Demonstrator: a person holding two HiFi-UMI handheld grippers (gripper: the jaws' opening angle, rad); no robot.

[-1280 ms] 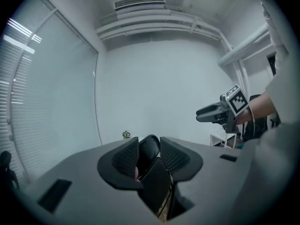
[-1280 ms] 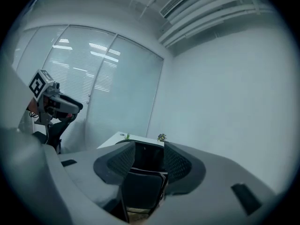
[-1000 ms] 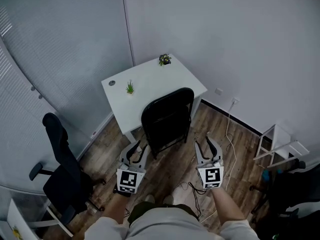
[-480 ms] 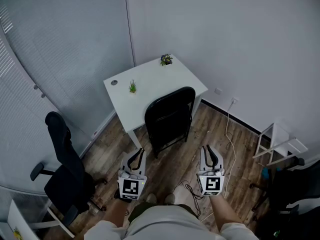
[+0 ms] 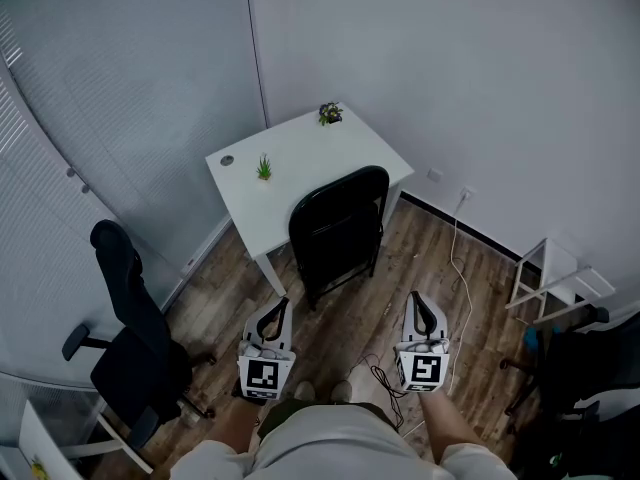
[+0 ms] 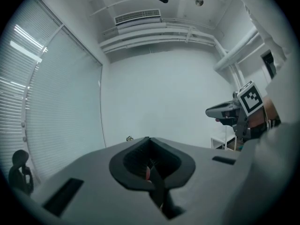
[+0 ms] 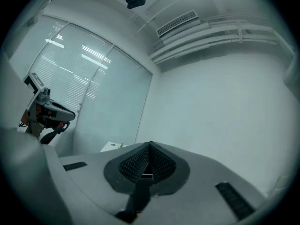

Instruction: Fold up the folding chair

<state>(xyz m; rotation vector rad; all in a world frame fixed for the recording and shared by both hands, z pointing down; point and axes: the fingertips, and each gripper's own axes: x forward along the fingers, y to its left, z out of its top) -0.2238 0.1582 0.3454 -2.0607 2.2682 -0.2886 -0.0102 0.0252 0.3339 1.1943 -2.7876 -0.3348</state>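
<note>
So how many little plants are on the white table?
2. One small green potted plant stands toward the left side of the white rectangular table. A darker leafy potted plant sits at its far edge by the wall. None seems hidden.

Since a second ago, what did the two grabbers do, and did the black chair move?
The left gripper and right gripper drew back toward the person and shut their jaws on nothing. The black folding chair stayed unfolded at the white table.
</note>
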